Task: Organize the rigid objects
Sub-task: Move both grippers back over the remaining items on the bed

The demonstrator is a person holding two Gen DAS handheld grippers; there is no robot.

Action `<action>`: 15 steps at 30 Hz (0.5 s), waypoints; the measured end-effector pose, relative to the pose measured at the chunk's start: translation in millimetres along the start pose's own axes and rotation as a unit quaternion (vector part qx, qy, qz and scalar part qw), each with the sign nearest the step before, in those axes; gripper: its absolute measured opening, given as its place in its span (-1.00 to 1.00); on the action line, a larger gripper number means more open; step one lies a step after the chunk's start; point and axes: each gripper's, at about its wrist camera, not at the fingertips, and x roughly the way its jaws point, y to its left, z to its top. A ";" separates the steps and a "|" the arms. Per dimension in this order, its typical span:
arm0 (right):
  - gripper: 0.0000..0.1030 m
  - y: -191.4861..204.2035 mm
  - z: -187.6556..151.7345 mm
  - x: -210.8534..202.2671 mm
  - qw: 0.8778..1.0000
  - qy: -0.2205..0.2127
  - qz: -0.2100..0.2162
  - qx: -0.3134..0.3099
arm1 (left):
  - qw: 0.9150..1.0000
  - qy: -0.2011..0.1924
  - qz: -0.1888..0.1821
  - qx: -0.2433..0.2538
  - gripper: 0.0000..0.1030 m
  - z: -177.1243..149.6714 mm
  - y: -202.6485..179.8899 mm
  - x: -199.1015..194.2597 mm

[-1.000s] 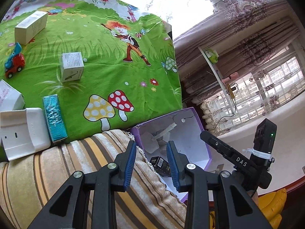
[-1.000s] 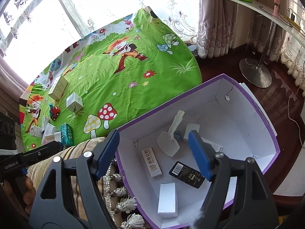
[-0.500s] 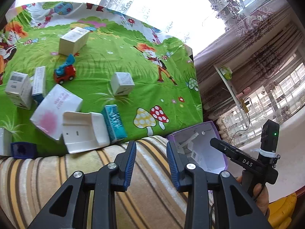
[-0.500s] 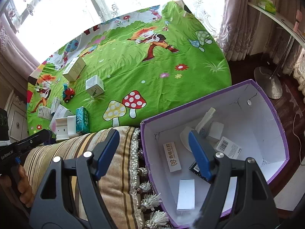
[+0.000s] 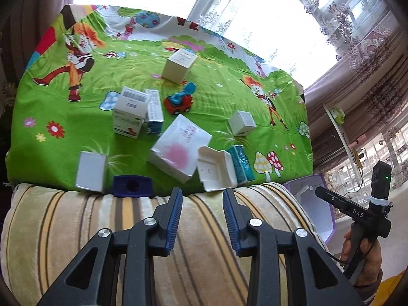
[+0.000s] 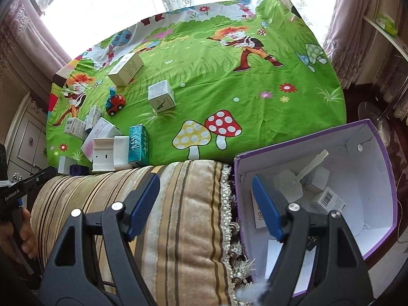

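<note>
From the left wrist camera, the left gripper (image 5: 201,216) stands with a narrow gap between its blue-padded jaws and nothing in it, above a striped beige and brown velvet cushion (image 5: 76,229). Beyond the fingertips, on the bright green cartoon-print cloth (image 5: 216,97), the rigid objects are scattered. Just ahead and to the right lies a white moulded plastic tray (image 5: 215,170), touching a teal cardboard carton (image 5: 242,162) on its right and a white box with a pink blotch (image 5: 179,148) on its left. Ahead to the left sit a dark blue plastic piece with a round hole (image 5: 132,185), its lower edge hidden by the cushion, and a plain white box (image 5: 91,173). Farther off are a red and blue toy truck (image 5: 179,100), two printed cartons side by side, a small white cube box (image 5: 241,123) and a cream box (image 5: 179,66). At far right, only a corner of the purple-edged white cardboard box (image 5: 309,199) shows, behind the other handle held by a hand (image 5: 364,255). The window is blown out to white.

From the right wrist camera, the right gripper (image 6: 206,204) is spread wide and empty: its left finger is over the cushion (image 6: 178,216), its right finger over the purple-edged box (image 6: 367,153). Inside that box are a white plastic scoop (image 6: 293,182), a barcoded white packet (image 6: 330,199) and others partly hidden behind the finger. The loose objects lie far ahead to the left, small and hard to read.
</note>
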 end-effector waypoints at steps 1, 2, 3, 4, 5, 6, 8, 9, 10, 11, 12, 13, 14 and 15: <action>0.51 4.2 0.8 1.0 1.000 0.002 0.000 -0.005 | 1.000 -0.002 0.006 -0.003 -0.32 0.1 5.9 -2.5; 0.51 8.6 1.6 2.0 1.000 0.003 0.001 -0.011 | 1.000 -0.003 0.013 -0.006 -0.32 0.1 11.5 -4.7; 0.51 13.0 2.4 3.1 1.000 0.004 0.002 -0.018 | 1.000 -0.004 0.021 -0.008 -0.32 -0.1 17.3 -6.7; 0.51 17.1 3.3 4.2 1.000 0.007 0.004 -0.024 | 1.000 -0.005 0.029 -0.009 -0.32 -0.1 22.9 -8.6; 0.51 21.1 4.1 5.5 1.000 0.008 0.005 -0.030 | 0.999 -0.007 0.038 -0.011 -0.32 0.2 28.7 -10.7; 0.51 24.8 4.6 7.0 0.999 0.010 0.007 -0.035 | 0.999 -0.009 0.046 -0.013 -0.32 0.4 33.8 -12.5; 0.51 32.3 6.3 9.6 0.999 0.014 0.010 -0.042 | 0.998 -0.010 0.063 -0.018 -0.21 0.8 43.9 -15.6; 0.51 35.8 7.0 11.0 0.999 0.016 0.014 -0.044 | 0.997 -0.010 0.073 -0.021 -0.15 1.4 48.0 -16.1; 0.51 39.4 7.8 12.5 0.999 0.018 0.017 -0.046 | 0.996 -0.009 0.085 -0.022 -0.08 2.4 51.4 -16.1; 0.51 43.3 8.5 13.9 0.998 0.020 0.021 -0.049 | 0.995 -0.007 0.095 -0.021 -0.07 3.4 53.9 -15.9; 0.51 47.3 9.1 15.6 0.998 0.022 0.026 -0.051 | 0.995 -0.006 0.101 -0.021 -0.06 4.2 56.3 -15.3; 0.51 51.5 9.6 17.4 0.998 0.025 0.030 -0.055 | 0.994 -0.004 0.106 -0.020 -0.06 5.4 58.0 -14.2; 0.51 55.8 9.8 19.4 0.997 0.028 0.032 -0.060 | 0.994 -0.001 0.112 -0.018 -0.06 6.6 59.6 -12.7; 0.51 60.5 10.1 21.4 0.997 0.031 0.034 -0.066 | 0.993 0.002 0.116 -0.016 -0.06 7.7 60.1 -10.8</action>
